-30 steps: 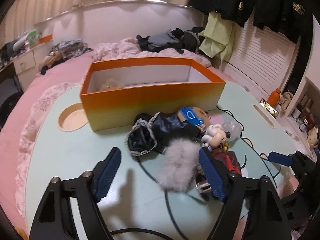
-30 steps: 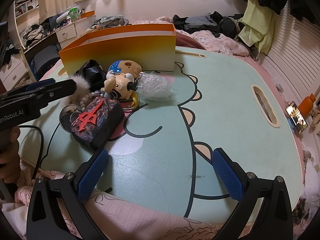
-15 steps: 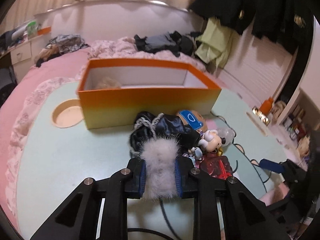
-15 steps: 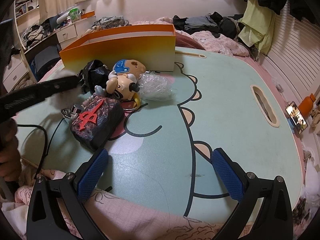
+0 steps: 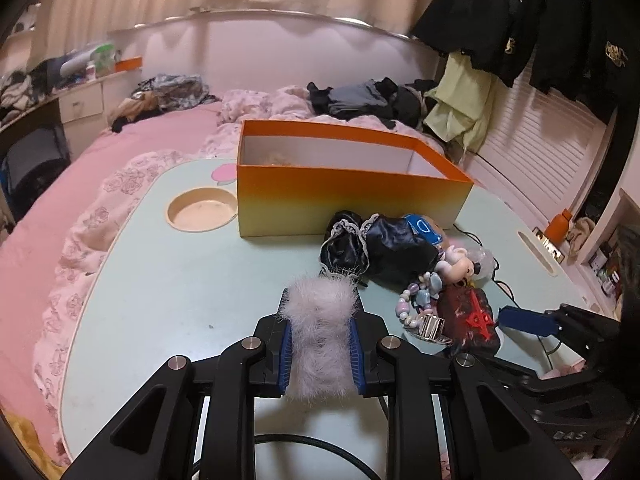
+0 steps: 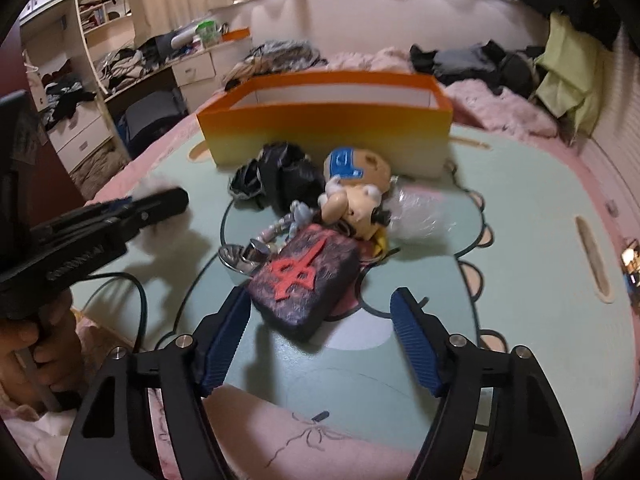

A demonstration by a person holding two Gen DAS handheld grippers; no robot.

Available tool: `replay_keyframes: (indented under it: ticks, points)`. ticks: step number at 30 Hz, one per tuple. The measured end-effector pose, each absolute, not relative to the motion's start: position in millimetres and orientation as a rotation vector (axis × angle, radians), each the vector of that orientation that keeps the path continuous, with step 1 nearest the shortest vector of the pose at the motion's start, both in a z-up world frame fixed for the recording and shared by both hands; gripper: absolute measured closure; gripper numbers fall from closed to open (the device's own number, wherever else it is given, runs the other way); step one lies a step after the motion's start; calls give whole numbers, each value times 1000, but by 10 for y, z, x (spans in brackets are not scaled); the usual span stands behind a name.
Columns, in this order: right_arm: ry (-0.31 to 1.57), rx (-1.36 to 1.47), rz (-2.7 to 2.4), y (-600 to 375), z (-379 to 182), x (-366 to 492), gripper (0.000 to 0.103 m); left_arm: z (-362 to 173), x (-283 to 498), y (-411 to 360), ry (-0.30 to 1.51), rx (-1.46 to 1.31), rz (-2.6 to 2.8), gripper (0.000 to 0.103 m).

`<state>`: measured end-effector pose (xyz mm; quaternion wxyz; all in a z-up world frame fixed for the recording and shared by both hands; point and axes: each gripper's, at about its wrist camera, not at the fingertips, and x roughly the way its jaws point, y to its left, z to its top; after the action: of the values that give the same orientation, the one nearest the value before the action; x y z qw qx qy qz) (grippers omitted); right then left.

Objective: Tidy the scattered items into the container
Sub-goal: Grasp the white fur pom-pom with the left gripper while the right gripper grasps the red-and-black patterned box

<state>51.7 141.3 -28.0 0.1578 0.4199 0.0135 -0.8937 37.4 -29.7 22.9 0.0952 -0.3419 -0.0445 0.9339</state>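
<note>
My left gripper [image 5: 320,344] is shut on a grey-white fluffy pompom [image 5: 320,332], held above the pale green table. The orange box [image 5: 344,200] stands open beyond it, with something pale inside at its left end. A pile lies before the box: black lacy cloth [image 5: 376,248], a doll with a blue cap [image 6: 352,176], a beaded keychain [image 5: 416,304] and a dark pouch with a red symbol [image 6: 304,280]. My right gripper [image 6: 320,340] hovers just short of the pouch, its jaws closing, with the pouch's near edge between the fingertips and untouched.
A crumpled clear plastic bag [image 6: 420,216] lies right of the doll. The table [image 5: 160,288] has a round cup recess [image 5: 202,210] and a slot [image 6: 592,256]. A black cable [image 6: 132,292] trails at the near edge. Pink bedding surrounds the table.
My left gripper closed on the pompom and lifted it off the table, swinging left. My right gripper moved in toward the pouch and its jaws narrowed.
</note>
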Motion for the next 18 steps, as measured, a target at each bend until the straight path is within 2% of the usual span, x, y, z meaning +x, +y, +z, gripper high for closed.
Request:
replay_keyframes:
  ticks: [3, 10, 18]
  points:
    - [15, 1212, -2594, 1485, -308, 501, 34, 204, 372, -303, -125, -1028, 2766, 81]
    - [-66, 1194, -2681, 1676, -282, 521, 35, 215, 388, -273, -116, -1017, 2761, 81]
    - [30, 1250, -2738, 1566, -297, 335, 34, 215, 398, -251, -106, -1017, 2750, 81]
